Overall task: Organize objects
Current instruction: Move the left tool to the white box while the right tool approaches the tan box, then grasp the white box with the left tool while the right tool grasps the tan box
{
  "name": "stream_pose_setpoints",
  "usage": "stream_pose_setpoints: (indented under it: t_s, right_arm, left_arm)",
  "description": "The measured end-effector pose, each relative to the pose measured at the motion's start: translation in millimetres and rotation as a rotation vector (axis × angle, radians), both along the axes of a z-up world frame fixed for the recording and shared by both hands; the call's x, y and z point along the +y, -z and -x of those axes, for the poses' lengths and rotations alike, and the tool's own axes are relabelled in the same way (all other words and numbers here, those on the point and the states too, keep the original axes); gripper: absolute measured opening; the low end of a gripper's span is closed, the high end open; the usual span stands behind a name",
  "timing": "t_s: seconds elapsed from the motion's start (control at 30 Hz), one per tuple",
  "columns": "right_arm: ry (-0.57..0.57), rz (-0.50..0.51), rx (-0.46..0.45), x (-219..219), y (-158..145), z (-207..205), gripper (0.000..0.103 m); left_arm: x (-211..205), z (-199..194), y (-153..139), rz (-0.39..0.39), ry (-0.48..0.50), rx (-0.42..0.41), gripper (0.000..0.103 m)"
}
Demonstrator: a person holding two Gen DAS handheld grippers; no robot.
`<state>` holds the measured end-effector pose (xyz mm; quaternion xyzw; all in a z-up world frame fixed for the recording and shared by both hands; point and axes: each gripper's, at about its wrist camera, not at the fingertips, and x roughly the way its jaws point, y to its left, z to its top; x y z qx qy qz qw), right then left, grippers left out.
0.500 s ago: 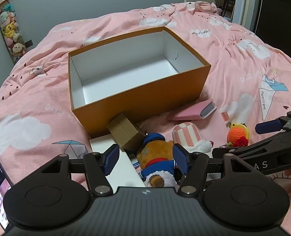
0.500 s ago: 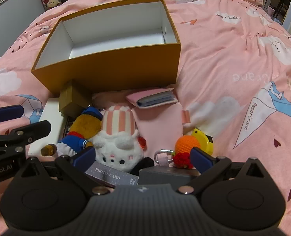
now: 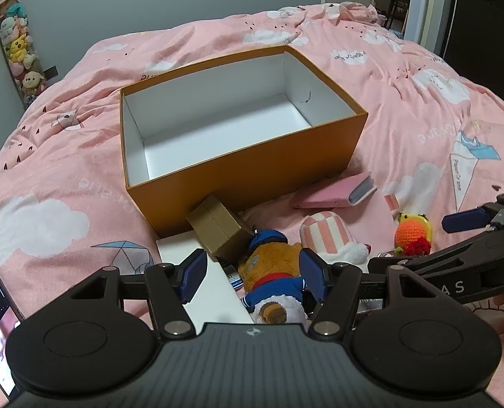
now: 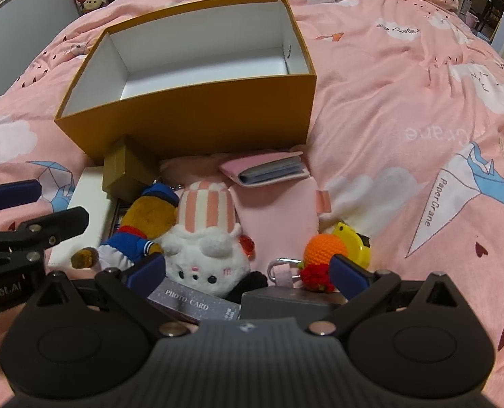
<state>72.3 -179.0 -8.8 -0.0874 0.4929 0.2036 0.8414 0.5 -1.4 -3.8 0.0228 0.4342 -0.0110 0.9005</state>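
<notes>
Bear plush (image 3: 272,272) in a blue sailor suit lies between the parted pads of the left gripper (image 3: 253,273), which seem not to press it. In the right view, the right gripper (image 4: 248,273) stands wide open above the white plush (image 4: 206,255), the orange box (image 4: 197,119) empty behind it.

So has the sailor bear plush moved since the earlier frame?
No. The sailor bear plush lies in the same spot beside the small brown box, below the orange box.
</notes>
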Motion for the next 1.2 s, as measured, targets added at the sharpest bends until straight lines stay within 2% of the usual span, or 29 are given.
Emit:
stream_pose_setpoints:
  t_s: [0.2, 0.3, 0.4, 0.47, 0.63, 0.77, 0.93, 1.2]
  right_arm:
    - [-0.006, -0.022, 0.011, -1.1, -0.5, -1.8, 0.101]
    - [-0.014, -0.041, 0.024, -1.3, -1.2, -4.8, 0.089]
    - [-0.046, -0.06, 0.048, 2.6, -1.9, -10.5, 0.079]
    - [-0.081, -0.077, 0.06, 8.1, -3.8, -15.8, 0.071]
    - [-0.174, -0.112, 0.083, 29.9, -7.5, -29.4, 0.062]
    - [-0.245, -0.11, 0.089, 55.0, -5.9, -40.2, 0.061]
    - [-0.293, -0.096, 0.073, 74.2, -2.4, -49.9, 0.061]
    - [-0.311, -0.065, 0.093, 86.4, 14.4, -66.8, 0.062]
  left_arm:
    - [17.1, -3.3, 0.0, 0.058, -0.057, 0.02, 0.07]
    - [26.6, -8.1, 2.6, 0.084, -0.068, 0.064, 0.062]
    - [39.7, -15.0, 7.8, 0.111, -0.092, 0.128, 0.06]
    - [49.1, -20.8, 12.2, 0.108, -0.129, 0.153, 0.06]
    - [63.8, -39.7, 26.3, 0.091, -0.195, 0.231, 0.07]
    - [65.0, -56.9, 39.7, 0.068, -0.215, 0.286, 0.076]
    - [65.6, -71.6, 58.9, 0.054, -0.258, 0.361, 0.076]
    - [63.4, -83.4, 78.1, 0.059, -0.279, 0.418, 0.079]
